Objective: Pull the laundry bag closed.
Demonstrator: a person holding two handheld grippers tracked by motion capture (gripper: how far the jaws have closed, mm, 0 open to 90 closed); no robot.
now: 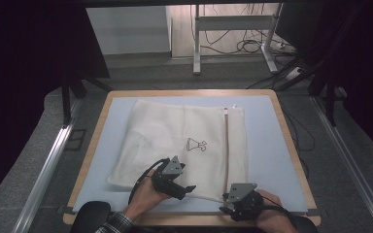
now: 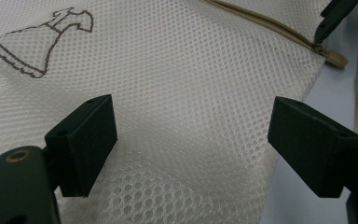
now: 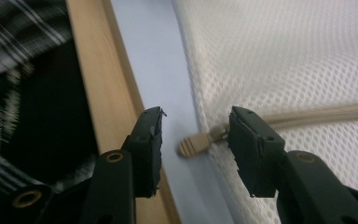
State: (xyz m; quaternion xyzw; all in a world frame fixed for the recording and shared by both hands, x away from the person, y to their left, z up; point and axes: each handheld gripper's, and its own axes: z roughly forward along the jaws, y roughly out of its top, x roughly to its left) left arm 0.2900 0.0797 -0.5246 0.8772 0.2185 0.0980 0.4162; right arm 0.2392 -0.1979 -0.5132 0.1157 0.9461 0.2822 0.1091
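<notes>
On the table lies one mesh bag with one zipper. Two grippers work at its near edge. One zipper pull sits between the right gripper's jaws, which stand apart without touching it. Left gripper hovers spread wide over the mesh.

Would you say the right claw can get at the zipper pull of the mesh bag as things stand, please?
Probably yes. The right claw stands open with the tan zipper pull between its jaws, untouched, at the mesh bag corner; nothing lies in between.
</notes>
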